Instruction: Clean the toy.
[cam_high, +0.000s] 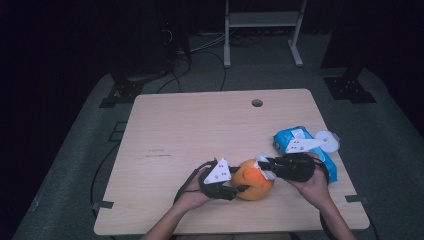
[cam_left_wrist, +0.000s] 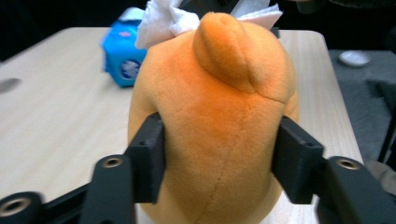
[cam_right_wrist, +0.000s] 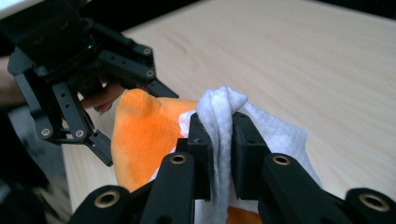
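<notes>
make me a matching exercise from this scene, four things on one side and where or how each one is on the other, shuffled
Things:
1. orange plush toy
2. white tissue
3. blue tissue pack
4. round hole

States:
A. lies near the table's right edge, beyond the right hand
B. pinched between the right gripper's jaws
C. clamped at its sides by the left gripper
D. near the far edge of the table

Pairs: 1-C, 2-B, 3-A, 4-D
</notes>
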